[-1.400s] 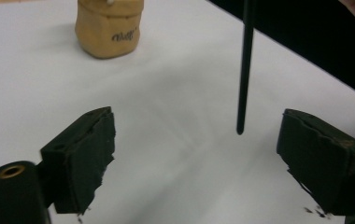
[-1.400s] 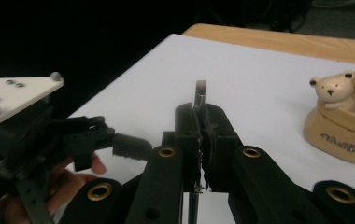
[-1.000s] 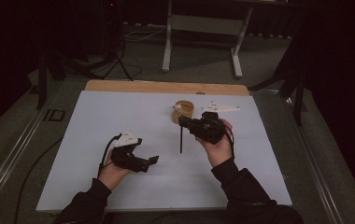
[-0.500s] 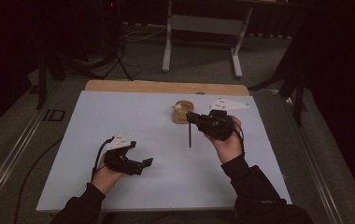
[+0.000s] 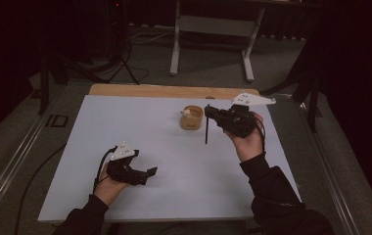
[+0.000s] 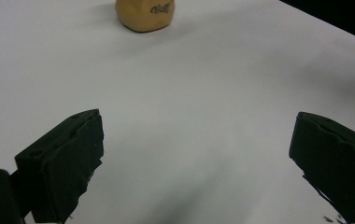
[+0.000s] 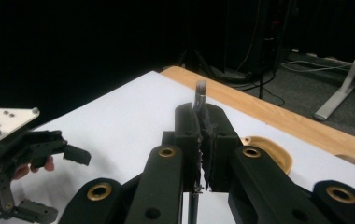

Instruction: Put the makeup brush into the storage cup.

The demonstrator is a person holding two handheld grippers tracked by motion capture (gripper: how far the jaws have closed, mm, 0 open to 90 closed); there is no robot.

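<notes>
My right gripper [image 5: 210, 112] hangs above the far right part of the white table [image 5: 164, 147], shut on a thin dark brush-like stick [image 5: 206, 131] that points down at the table. In the right gripper view the stick's grey tip [image 7: 200, 89] pokes out above the closed jaws of the right gripper [image 7: 202, 116]. A small tan cup [image 5: 192, 118] stands just left of it. My left gripper [image 5: 147, 175] is held near the front left, open and empty. Its own view has the left gripper [image 6: 199, 158] spread wide over bare table, the tan cup [image 6: 145, 14] far ahead.
A wooden strip [image 5: 174, 91] runs along the table's far edge. Beyond it are a grey floor, cables and a white stand's legs [image 5: 208, 49]. In the right gripper view the left gripper [image 7: 31, 144] and its grey plate sit off to the left.
My right gripper has carried the stick to the right and farther from me, past the cup. The left gripper has drifted slightly toward the near edge.
</notes>
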